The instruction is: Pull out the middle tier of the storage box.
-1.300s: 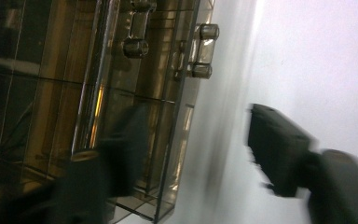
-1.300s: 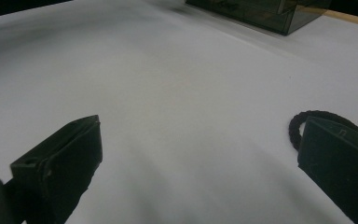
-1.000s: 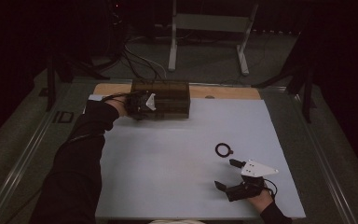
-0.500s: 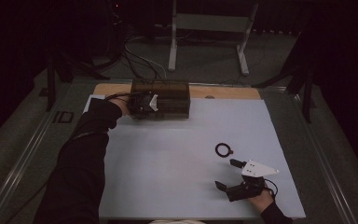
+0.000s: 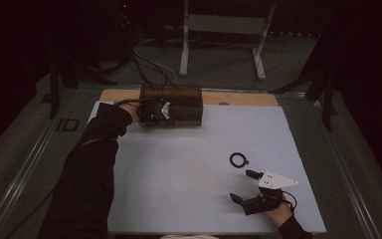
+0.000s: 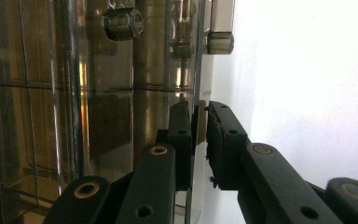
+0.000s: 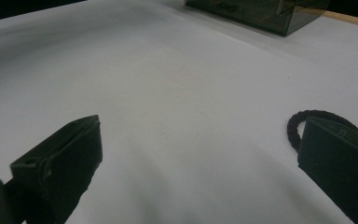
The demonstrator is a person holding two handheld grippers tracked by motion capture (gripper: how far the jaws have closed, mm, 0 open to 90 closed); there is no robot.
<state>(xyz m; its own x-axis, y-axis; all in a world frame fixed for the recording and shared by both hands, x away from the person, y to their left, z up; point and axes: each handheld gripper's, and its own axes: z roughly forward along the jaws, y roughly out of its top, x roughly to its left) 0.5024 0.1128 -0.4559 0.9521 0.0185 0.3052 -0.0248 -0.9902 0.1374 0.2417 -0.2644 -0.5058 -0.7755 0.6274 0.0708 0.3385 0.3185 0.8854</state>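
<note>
box (image 5: 179, 104): mat (image 5: 189, 199) far edge | ring (image 5: 238, 160): probably right-centre

White mat (image 5: 189, 174) covers most of table top. Strip of bare wood (image 5: 238, 97) shows along far edge of mat. Grey metal frame rail (image 5: 25, 164) runs along table's left side. Beyond table, dim floor with tangle of dark cables (image 5: 144, 64). Pale metal stand (image 5: 219, 35) with two legs behind them. Dark post (image 5: 54, 74) at far left.
</note>
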